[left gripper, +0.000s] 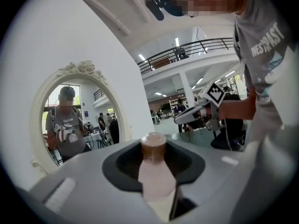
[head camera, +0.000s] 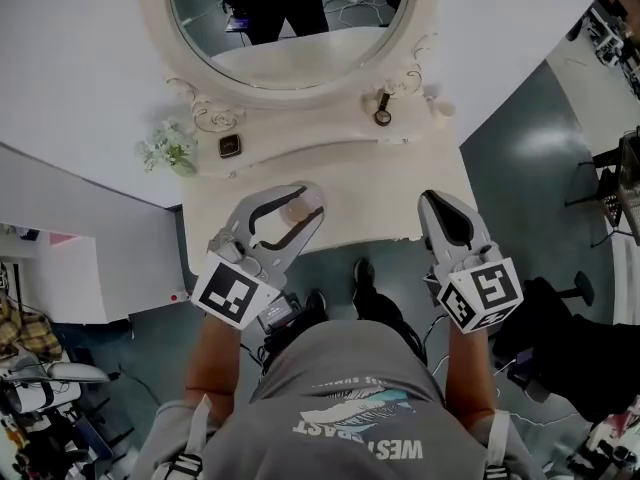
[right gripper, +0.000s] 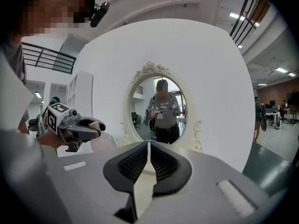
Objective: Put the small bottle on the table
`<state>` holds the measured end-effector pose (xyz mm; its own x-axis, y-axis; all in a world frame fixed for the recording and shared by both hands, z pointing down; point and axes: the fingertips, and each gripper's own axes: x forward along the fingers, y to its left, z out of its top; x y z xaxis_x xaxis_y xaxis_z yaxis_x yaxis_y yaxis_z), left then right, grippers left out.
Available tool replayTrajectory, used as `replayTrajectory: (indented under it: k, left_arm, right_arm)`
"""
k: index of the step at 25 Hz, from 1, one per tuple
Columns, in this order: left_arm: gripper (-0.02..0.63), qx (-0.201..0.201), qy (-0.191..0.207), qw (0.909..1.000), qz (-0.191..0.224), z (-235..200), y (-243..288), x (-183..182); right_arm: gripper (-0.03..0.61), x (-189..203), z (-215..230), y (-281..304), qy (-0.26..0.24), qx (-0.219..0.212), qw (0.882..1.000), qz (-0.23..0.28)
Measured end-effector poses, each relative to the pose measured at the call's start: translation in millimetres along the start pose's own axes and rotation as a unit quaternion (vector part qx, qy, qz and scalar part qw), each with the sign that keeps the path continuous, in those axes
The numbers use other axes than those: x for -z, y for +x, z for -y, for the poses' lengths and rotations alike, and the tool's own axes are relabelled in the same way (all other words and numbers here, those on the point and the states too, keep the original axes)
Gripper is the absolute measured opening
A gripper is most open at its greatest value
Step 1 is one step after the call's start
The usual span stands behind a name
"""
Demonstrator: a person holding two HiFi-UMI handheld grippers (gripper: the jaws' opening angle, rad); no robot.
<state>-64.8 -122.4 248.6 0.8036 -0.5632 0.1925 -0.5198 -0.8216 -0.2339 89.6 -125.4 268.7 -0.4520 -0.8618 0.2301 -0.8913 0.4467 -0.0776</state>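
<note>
My left hand-held gripper (head camera: 303,213) is closed on a small pale-pink bottle (left gripper: 156,174) with a round brown cap. The bottle stands upright between the jaws, held by its body, with the cap rising clear above the dark pads. In the head view this hand-held gripper sits left of centre, over the front part of the white dressing-table surface (head camera: 350,183). The bottle is held above that surface, and I cannot tell whether its base touches.

My right hand-held gripper (right gripper: 149,148) has its ribbed dark pads pressed together with nothing between them. It sits right of centre in the head view, at the front right corner of the surface, well apart from the left one.

Beyond both, at the top of the head view, an oval mirror (head camera: 290,18) in an ornate cream frame stands at the back of the surface and reflects me. On the raised ledge under it, a small bunch of white flowers (head camera: 168,148) is at the left end, a small dark square object (head camera: 229,146) lies just beside it, and a small dark round object (head camera: 383,116) is toward the right.
</note>
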Motion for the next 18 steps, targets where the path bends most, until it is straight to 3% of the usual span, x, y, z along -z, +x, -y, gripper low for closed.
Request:
replayTrajectory:
  k: [18]
  left_arm:
    - [0.129, -0.048, -0.063, 0.9950, -0.061, -73, 98, 66]
  right_arm:
    - [0.021, 39, 85, 88, 0.025, -0.040, 0.998, -0.051]
